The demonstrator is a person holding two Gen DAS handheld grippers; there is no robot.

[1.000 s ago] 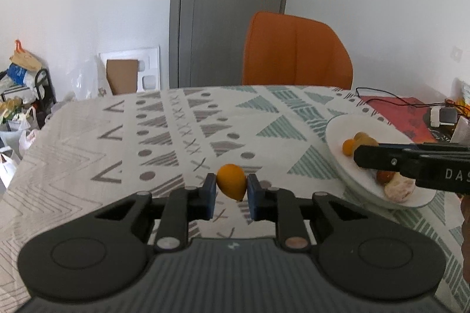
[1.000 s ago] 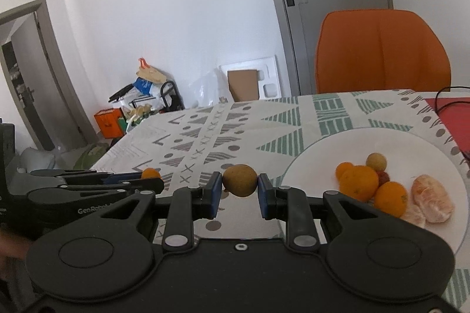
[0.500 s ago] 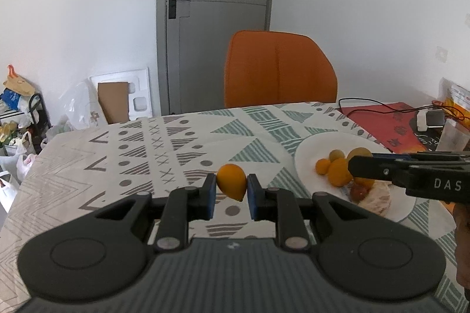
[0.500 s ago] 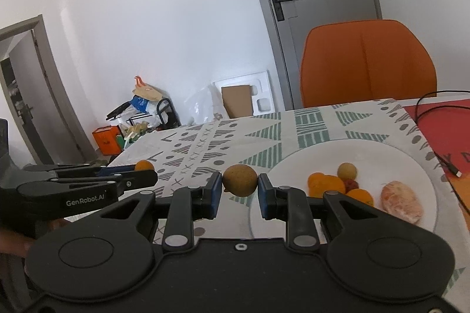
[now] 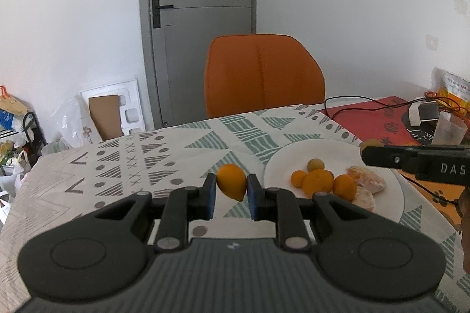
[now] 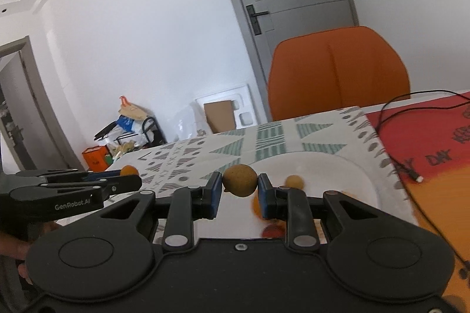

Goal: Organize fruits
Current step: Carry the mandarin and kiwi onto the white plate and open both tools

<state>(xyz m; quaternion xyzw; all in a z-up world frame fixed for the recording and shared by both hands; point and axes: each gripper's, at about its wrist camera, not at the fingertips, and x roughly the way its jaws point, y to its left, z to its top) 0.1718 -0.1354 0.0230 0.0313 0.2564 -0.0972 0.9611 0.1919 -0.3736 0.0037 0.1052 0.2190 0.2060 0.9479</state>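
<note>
Holding small oranges (image 5: 318,183) and peeled segments (image 5: 366,183), the white plate (image 5: 282,163).

An orange chair (image 5: 264,75) stands behind the patterned tablecloth (image 5: 117,166), before a grey door (image 5: 202,19)

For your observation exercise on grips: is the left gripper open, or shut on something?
Shut on a fruit. The left gripper has both blue pads pressed against a small orange fruit, held clear above the tablecloth.

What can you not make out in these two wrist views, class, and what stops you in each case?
- Right wrist view: fruit on the white plate is blurred and partly hidden behind the right gripper.
- Left wrist view: the right gripper's body is cut off by the frame edge.
- Left wrist view: the clutter is too small.
</note>
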